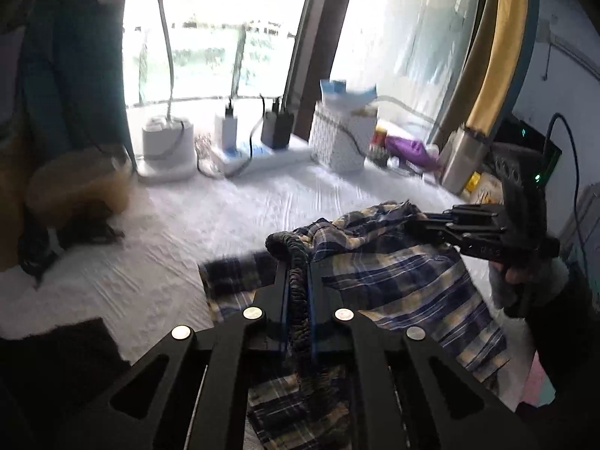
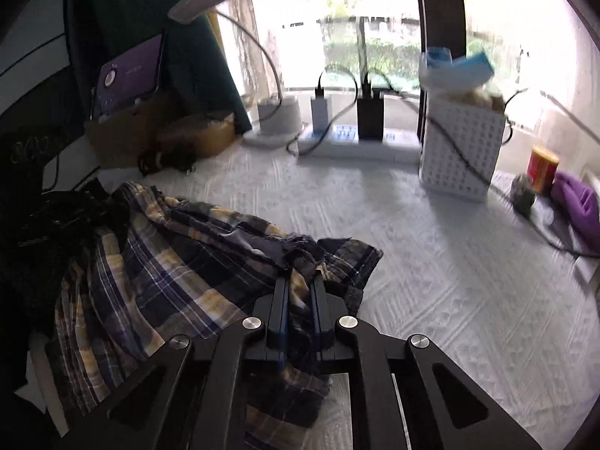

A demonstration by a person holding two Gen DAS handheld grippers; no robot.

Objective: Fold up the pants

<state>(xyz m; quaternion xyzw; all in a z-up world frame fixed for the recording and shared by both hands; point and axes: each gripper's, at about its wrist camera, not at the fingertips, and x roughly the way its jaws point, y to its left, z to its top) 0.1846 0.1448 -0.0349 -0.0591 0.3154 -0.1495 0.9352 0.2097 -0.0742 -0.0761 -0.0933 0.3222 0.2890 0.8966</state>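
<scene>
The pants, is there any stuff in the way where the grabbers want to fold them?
Nothing visible is. Both grippers are shut on the plaid pants: the left gripper pinches the bunched waistband, the right gripper an edge. The white cloth beside the pants is bare; the white basket and power strip sit far back by the window.

Left gripper point(image 1: 298, 262) — matte black, flat angular linkage arms with triangular cut-outs, four round silver screws, blue strips lining inner finger faces. Right gripper point(image 2: 300, 281) — same black build, same silver screws, blue-edged fingers.
</scene>
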